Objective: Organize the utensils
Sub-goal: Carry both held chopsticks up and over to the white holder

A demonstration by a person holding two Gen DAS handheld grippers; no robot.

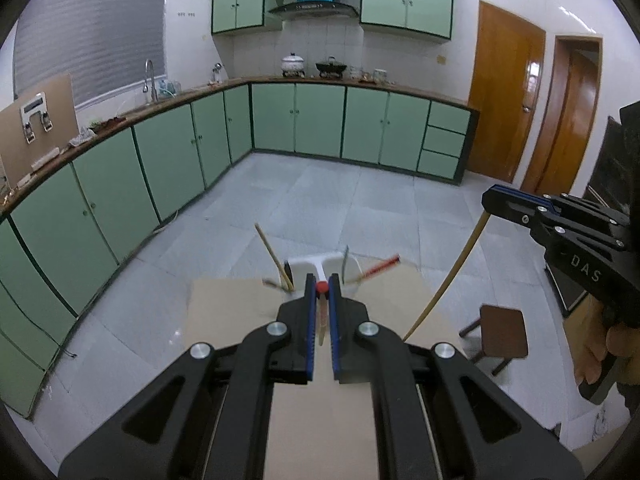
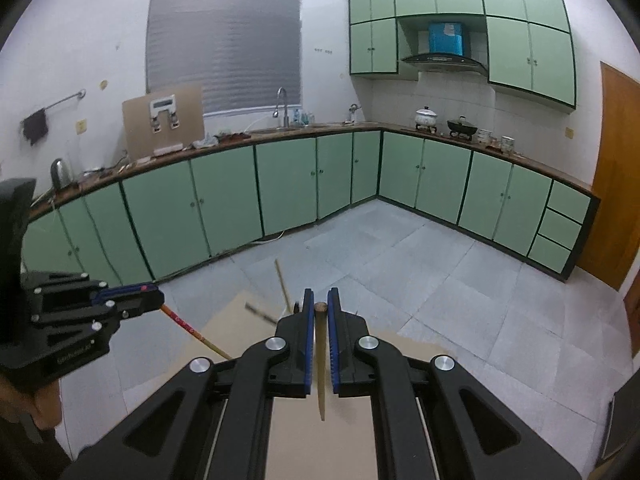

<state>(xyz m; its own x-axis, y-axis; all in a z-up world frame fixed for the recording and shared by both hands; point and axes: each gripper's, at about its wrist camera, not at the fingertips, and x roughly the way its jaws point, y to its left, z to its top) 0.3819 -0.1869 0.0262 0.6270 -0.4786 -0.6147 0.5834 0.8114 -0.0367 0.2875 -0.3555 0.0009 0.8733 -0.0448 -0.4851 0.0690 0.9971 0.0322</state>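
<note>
My left gripper point(image 1: 321, 286) is shut on a red-tipped chopstick point(image 1: 322, 320), held above the cardboard-covered table point(image 1: 224, 300). My right gripper point(image 2: 320, 306) is shut on a plain wooden chopstick point(image 2: 321, 364); from the left wrist view the right gripper point(image 1: 490, 200) is raised at the right with that chopstick point(image 1: 448, 280) hanging down. A white utensil holder point(image 1: 320, 266) stands just ahead of the left gripper with several chopsticks point(image 1: 276, 260) and a red-ended one point(image 1: 378, 267) leaning out. In the right wrist view the left gripper point(image 2: 158, 300) is at the left with its red chopstick point(image 2: 192, 330) hanging down.
Green kitchen cabinets point(image 1: 168, 152) run along the far walls under a countertop with pots point(image 1: 294, 63). A small brown stool point(image 1: 503, 330) stands on the tiled floor to the right of the table. Wooden doors point(image 1: 504, 100) are at the far right.
</note>
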